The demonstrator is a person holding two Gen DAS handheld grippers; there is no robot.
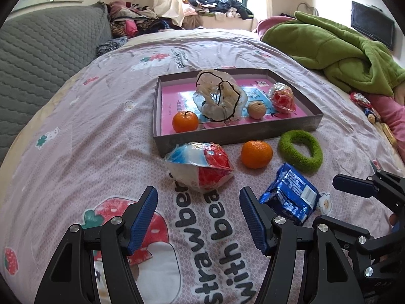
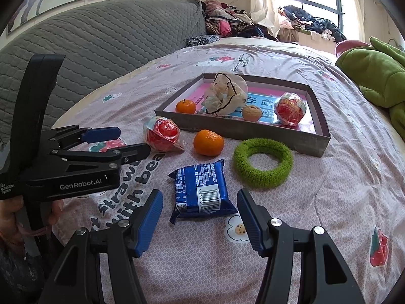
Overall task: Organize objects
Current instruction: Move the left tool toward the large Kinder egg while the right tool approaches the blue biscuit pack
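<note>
A shallow grey box (image 1: 235,131) (image 2: 253,129) with a pink floor lies on the bed. It holds a tangerine (image 1: 185,121), a clear bag (image 1: 219,96), a walnut (image 1: 257,110) and a red wrapped ball (image 1: 282,97). In front of the box lie a red-and-white wrapped ball (image 1: 200,168) (image 2: 163,134), a tangerine (image 1: 256,154) (image 2: 208,142), a green fuzzy ring (image 1: 301,154) (image 2: 263,162) and a blue snack packet (image 1: 289,195) (image 2: 202,188). My left gripper (image 1: 197,215) (image 2: 126,141) is open just short of the wrapped ball. My right gripper (image 2: 200,220) (image 1: 354,185) is open, with the blue packet lying between and just beyond its fingertips.
A green blanket (image 1: 336,48) is heaped at the right of the bed. A grey quilted headboard (image 2: 101,38) stands at the left. Clothes (image 1: 141,17) are piled at the far end by the window. Small items (image 1: 367,109) lie at the right edge.
</note>
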